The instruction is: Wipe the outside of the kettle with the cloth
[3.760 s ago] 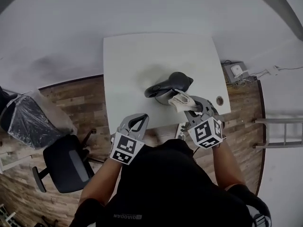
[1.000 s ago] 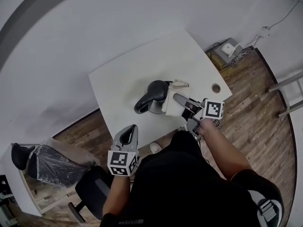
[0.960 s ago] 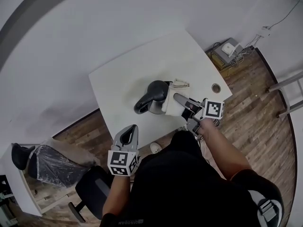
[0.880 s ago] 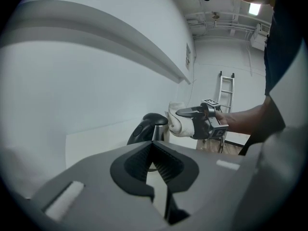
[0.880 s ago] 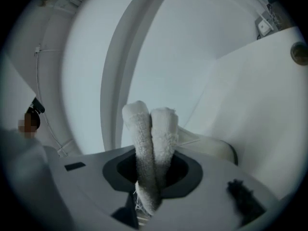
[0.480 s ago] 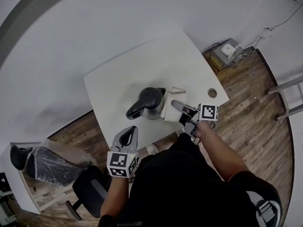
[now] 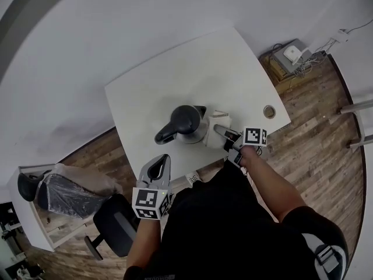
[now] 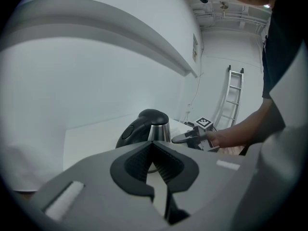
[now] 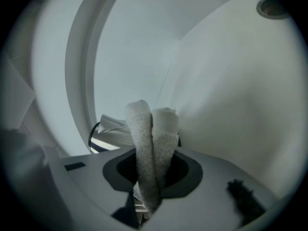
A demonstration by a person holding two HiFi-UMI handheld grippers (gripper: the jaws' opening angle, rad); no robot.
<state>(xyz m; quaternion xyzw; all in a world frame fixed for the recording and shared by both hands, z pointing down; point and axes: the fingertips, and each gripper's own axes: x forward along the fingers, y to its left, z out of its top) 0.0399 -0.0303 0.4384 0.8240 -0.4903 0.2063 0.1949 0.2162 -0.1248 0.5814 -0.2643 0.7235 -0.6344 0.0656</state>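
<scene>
The kettle stands upright on the white table, near the edge closest to the person. It has a steel body and a black lid, and its black handle points to the person's left. The cloth, pale and folded, is at the kettle's right side and looks to be touching the wall. The right gripper has its jaws closed on the cloth. In the right gripper view the cloth rises in two thick rolls out of the grip of the right gripper, with the kettle's shiny body just behind to the left. The left gripper hangs off the table's near edge, well apart from the kettle. In its own view the tips of the left gripper meet with nothing between them, and the kettle stands beyond. A round hole sits near the table's right corner. A black chair stands on the wood floor at the left.
</scene>
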